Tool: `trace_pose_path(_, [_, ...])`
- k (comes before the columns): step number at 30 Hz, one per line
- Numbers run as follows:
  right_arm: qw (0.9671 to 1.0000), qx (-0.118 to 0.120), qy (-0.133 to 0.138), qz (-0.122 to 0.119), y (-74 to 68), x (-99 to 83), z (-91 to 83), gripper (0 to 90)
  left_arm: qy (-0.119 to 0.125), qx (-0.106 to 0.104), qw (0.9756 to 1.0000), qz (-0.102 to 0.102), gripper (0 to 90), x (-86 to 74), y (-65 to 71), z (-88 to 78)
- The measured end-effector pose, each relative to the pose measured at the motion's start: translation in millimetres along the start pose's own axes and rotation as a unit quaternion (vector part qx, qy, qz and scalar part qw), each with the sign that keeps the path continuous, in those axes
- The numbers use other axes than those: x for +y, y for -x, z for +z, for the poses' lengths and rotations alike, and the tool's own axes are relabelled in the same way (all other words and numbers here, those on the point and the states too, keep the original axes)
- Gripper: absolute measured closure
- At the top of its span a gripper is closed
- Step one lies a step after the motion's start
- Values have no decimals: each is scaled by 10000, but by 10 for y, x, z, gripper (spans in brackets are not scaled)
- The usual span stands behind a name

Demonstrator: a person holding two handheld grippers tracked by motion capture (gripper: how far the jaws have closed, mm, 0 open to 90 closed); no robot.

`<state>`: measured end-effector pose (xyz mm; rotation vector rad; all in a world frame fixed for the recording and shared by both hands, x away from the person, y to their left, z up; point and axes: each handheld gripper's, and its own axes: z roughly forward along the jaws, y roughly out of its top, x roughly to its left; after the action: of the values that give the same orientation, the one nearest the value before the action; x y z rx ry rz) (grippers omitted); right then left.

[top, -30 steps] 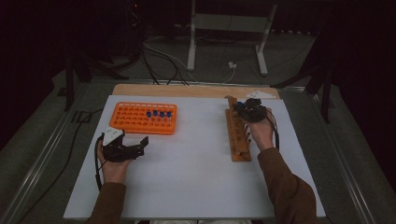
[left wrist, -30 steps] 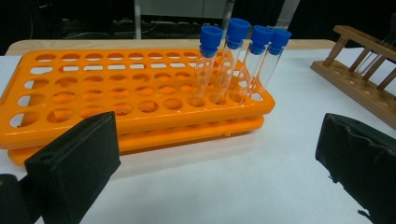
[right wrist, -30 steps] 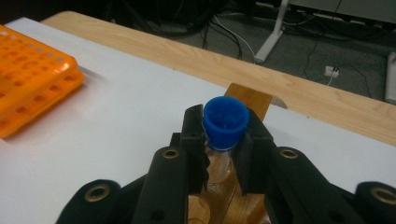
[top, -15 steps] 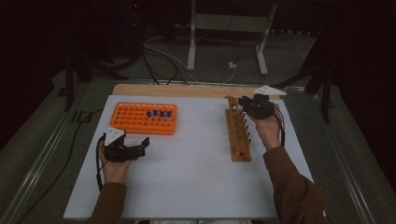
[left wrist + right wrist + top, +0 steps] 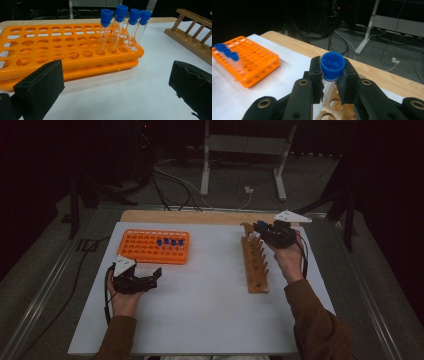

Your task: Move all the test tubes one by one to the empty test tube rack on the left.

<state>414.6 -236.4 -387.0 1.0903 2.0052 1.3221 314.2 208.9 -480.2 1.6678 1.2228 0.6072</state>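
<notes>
The tube (image 5: pixel 330 82) stands close to upright, its long axis running top to bottom in the right gripper view, blue cap (image 5: pixel 333 65) up and glass body pointing down toward the holes of the wooden rack (image 5: pixel 332 110) at the bottom centre of that frame. The right gripper (image 5: pixel 331 80) pinches it just under the cap, one black pad on each side. In the high view this gripper (image 5: pixel 272 232) sits in the upper right of the frame, above the far end of the wooden rack (image 5: pixel 255 265), whose long axis runs from the far edge toward the person.

The left gripper (image 5: pixel 145 281) lies at the lower left of the high view, jaws spread with nothing between them, pointing right. In its own view the two pads (image 5: pixel 40 90) stand wide apart at the lower corners, facing the orange rack (image 5: pixel 62 50) across the upper left. Four more blue-capped tubes (image 5: pixel 125 27) stand in that rack at upper centre, leaning slightly to the right.

In the high view the orange rack (image 5: pixel 152 246) lies left of centre, well apart from the wooden one. Both rest on a white sheet (image 5: pixel 200 310) over a wooden table (image 5: pixel 190 216) that shows along the far edge. Beyond it the room is dark: a grey floor, cables (image 5: pixel 175 180) and the white legs of a stand (image 5: pixel 240 160) at the top of the frame.
</notes>
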Motion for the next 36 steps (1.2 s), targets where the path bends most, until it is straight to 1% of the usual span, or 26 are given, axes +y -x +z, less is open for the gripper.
trace_pose_path(2, [9999, 91, -18, -63, -54, -7, -5, 755, -16, -5, 10000, 20, 8, -2, 6, 5])
trace_pose_path(7, [9994, 315, -88, -122, -187, -82, 11, 755, -26, -22, 10000, 43, 8, -6, 32, 16])
trace_pose_path(10, [9989, 431, -135, -95, -251, -135, 35, 755, -44, -27, 10000, 61, 8, -4, 61, 31])
trace_pose_path(15, [9979, 603, -228, -63, -362, -211, 94, 755, -75, -80, 9998, 167, 8, 16, 150, 57])
trace_pose_path(23, [9953, 879, -370, -135, -593, -283, 183, 755, 27, -211, 9989, 421, 8, 109, 359, 92])
trace_pose_path(31, [9926, 1112, -442, -191, -821, -271, 269, 754, 136, -394, 9972, 618, 13, 222, 607, 185])
trace_pose_path(32, [9922, 1141, -449, -211, -848, -268, 279, 754, 142, -414, 9969, 654, 13, 235, 642, 202])
trace_pose_path(36, [9907, 1247, -487, -226, -953, -261, 310, 754, 83, -448, 9949, 903, 28, 278, 800, 283])
